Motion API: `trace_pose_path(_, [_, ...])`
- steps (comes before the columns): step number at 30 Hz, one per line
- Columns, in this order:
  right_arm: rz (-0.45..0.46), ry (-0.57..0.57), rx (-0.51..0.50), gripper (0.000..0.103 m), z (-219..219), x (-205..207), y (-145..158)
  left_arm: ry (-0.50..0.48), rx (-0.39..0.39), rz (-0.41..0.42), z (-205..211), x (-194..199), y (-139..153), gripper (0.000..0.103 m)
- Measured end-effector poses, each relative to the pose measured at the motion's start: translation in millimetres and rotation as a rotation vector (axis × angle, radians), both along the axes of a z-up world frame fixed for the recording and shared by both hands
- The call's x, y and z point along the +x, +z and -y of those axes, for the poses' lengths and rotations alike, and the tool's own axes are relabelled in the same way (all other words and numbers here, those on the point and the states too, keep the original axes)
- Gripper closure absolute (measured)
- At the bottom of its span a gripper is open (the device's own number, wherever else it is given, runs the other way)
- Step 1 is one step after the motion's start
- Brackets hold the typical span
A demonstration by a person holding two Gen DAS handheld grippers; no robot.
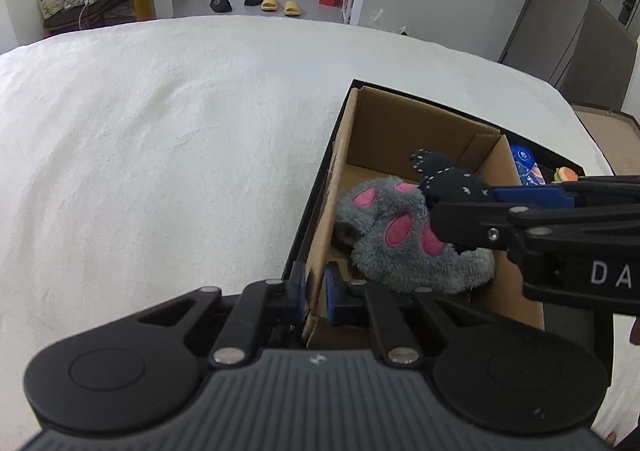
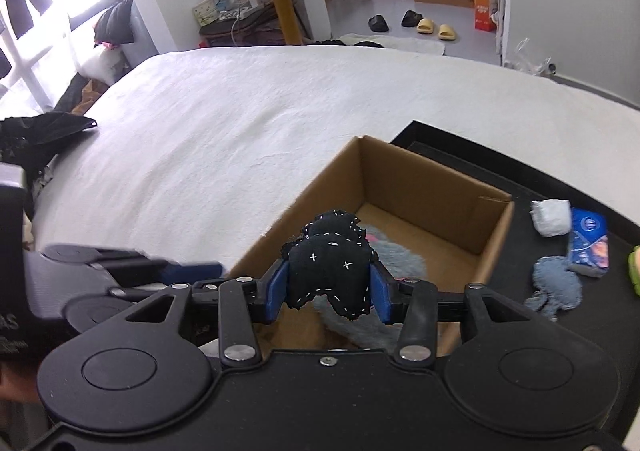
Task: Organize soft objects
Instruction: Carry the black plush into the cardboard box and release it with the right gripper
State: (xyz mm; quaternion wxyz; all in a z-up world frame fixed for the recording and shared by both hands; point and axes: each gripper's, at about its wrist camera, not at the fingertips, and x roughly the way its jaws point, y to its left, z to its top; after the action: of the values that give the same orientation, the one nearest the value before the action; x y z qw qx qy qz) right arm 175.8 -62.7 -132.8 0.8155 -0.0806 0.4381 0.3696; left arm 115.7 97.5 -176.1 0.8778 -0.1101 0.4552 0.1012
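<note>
Two grippers are at work over my open brown cardboard box (image 2: 404, 187), which sits on a flat black tray (image 2: 472, 149) on the white fuzzy bed cover (image 1: 160, 155).

My left gripper (image 1: 314, 291) is pinched tight on the near left wall of the box, one blue pad outside and one inside.

My right gripper (image 2: 331, 291) squeezes a small black stuffed toy with white stitches (image 2: 330, 271) between its blue pads. The toy hangs over the near part of the box, just above a fluffy grey paw-shaped slipper with pink spots (image 1: 404, 235). The slipper lies inside the box, on the near side.

On the tray to the right of the box lie more soft things: a white folded cloth (image 2: 551, 217), a blue tissue pack (image 2: 589, 243) and a small grey-blue fuzzy piece (image 2: 556, 289). A bit of a green and orange toy (image 1: 566, 173) peeks in at the far right edge.
</note>
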Motion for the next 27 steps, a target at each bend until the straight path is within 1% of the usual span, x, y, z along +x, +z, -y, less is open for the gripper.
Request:
trace_pose_path(4, [-0.022,0.000,0.022,0.055,-6,1,-1,-0.008,-0.007,0.004,-1,-2,0,0.094])
trace_pose_path(8, [-0.073,0.018,0.053,0.051,-9,0,-4,-0.010,-0.024,0.000,-5,-2,1,0.094])
trace_pose_path(10, [-0.056,0.009,0.034,0.047,-9,-2,-3,-0.006,-0.033,-0.004,-7,-1,1,0.094])
trace_pose_path(12, [-0.047,-0.006,0.026,0.047,-6,-1,-2,-0.010,-0.029,-0.007,-6,-1,2,0.094])
trace_pose_path(16, [-0.068,-0.023,0.042,0.045,5,2,1,-0.001,-0.021,-0.017,-4,0,4,0.093])
trace_pose_path(17, [-0.064,-0.024,0.039,0.044,6,2,2,0.001,-0.018,-0.018,-4,0,5,0.091])
trace_pose_path(21, [-0.041,-0.032,0.035,0.043,16,3,6,-0.005,0.003,-0.040,-1,4,8,0.090])
trace_pose_path(24, [-0.019,-0.045,0.019,0.042,25,7,9,0.009,0.013,-0.044,0,6,12,0.082])
trace_pose_path(26, [-0.005,-0.061,0.012,0.039,33,11,10,0.018,0.024,-0.039,1,8,14,0.066])
trace_pose_path(27, [0.001,-0.069,0.012,0.038,39,13,11,0.020,0.032,-0.034,1,8,15,0.062])
